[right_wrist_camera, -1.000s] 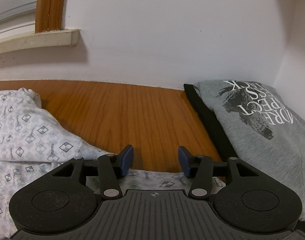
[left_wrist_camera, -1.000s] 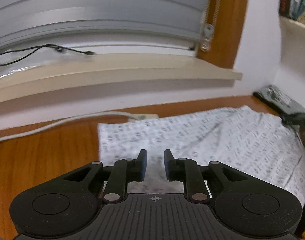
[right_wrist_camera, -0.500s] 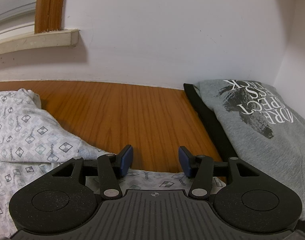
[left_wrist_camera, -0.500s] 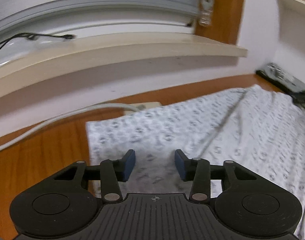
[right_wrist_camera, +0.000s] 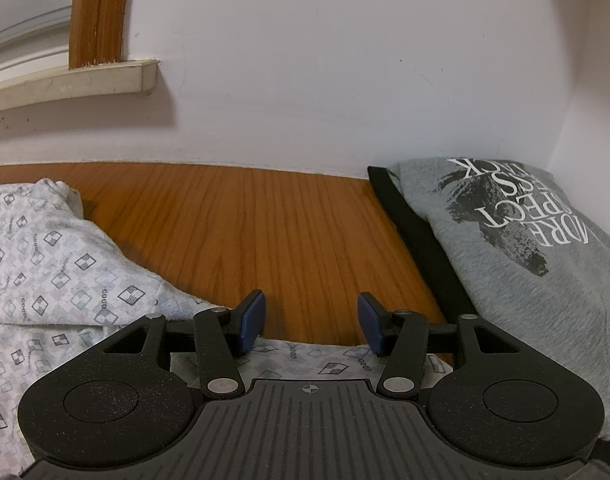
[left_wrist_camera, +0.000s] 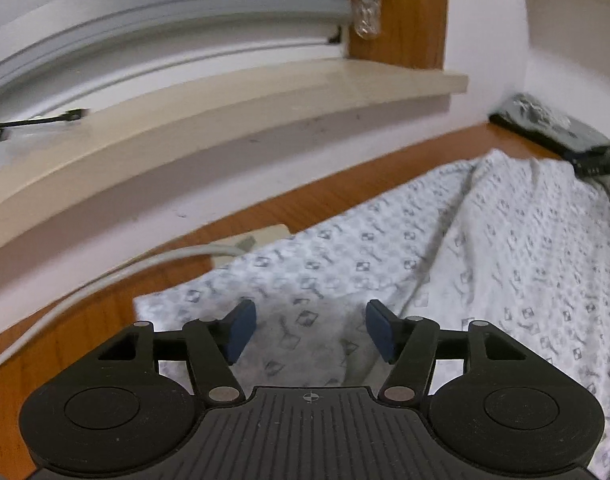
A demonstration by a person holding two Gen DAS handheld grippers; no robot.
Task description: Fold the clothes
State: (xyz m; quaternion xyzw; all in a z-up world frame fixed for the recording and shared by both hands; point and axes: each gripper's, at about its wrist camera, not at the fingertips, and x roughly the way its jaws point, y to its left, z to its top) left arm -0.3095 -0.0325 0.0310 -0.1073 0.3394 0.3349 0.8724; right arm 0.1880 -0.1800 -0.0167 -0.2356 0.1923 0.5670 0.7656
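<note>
A white garment with a small grey diamond print [left_wrist_camera: 445, 264] lies spread on the wooden table [left_wrist_camera: 65, 328]. My left gripper [left_wrist_camera: 309, 330] is open and empty, just above the garment's near left part. The same garment shows in the right wrist view [right_wrist_camera: 45, 264] at the left, with an edge under my right gripper [right_wrist_camera: 311, 326]. The right gripper is open and empty, over that edge and the bare wood [right_wrist_camera: 265, 232].
A folded grey T-shirt with white lettering [right_wrist_camera: 525, 248] lies on a black garment [right_wrist_camera: 417, 236] at the right by the wall. A white cable [left_wrist_camera: 117, 276] and its beige plug [left_wrist_camera: 257, 240] lie beside the garment. A window sill [left_wrist_camera: 225, 104] juts out above.
My left gripper has opened wide and let go of the cloth, and its view has swung towards the window sill. The right gripper has stayed still and open.
</note>
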